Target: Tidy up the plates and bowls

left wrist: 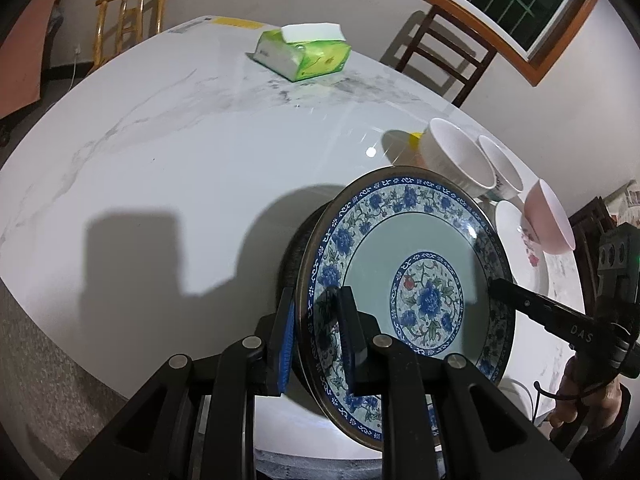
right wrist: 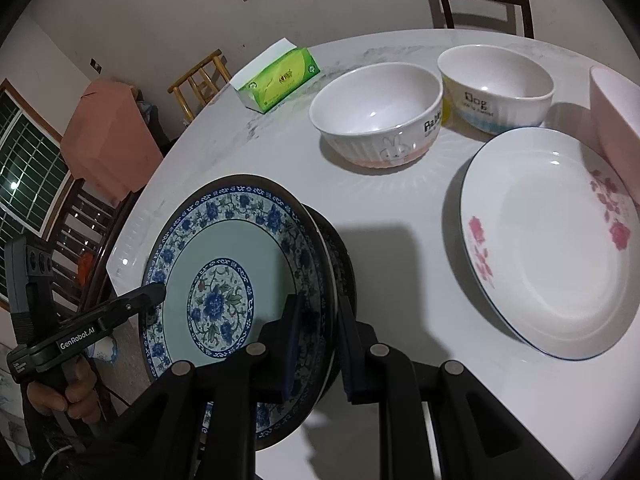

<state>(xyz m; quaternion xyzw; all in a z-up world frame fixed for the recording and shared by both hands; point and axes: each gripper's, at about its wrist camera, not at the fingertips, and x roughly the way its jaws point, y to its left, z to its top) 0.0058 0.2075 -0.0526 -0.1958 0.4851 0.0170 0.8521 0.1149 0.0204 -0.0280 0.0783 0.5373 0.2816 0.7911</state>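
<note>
A blue-flowered plate (left wrist: 412, 264) is held tilted above the marble table (left wrist: 180, 152). My left gripper (left wrist: 318, 336) is shut on its near rim. My right gripper (right wrist: 320, 344) is shut on the opposite rim of the same plate (right wrist: 224, 248). Each gripper shows in the other's view, the right one (left wrist: 496, 286) and the left one (right wrist: 158, 290). A white plate with pink flowers (right wrist: 548, 248) lies to the right. A rabbit bowl (right wrist: 380, 116), a "Dog" bowl (right wrist: 496, 88) and a pink bowl (right wrist: 616, 116) stand behind it.
A green tissue box (right wrist: 280, 76) sits at the far side of the table. Wooden chairs (left wrist: 444, 52) stand around the table. The table's edge runs close under the held plate.
</note>
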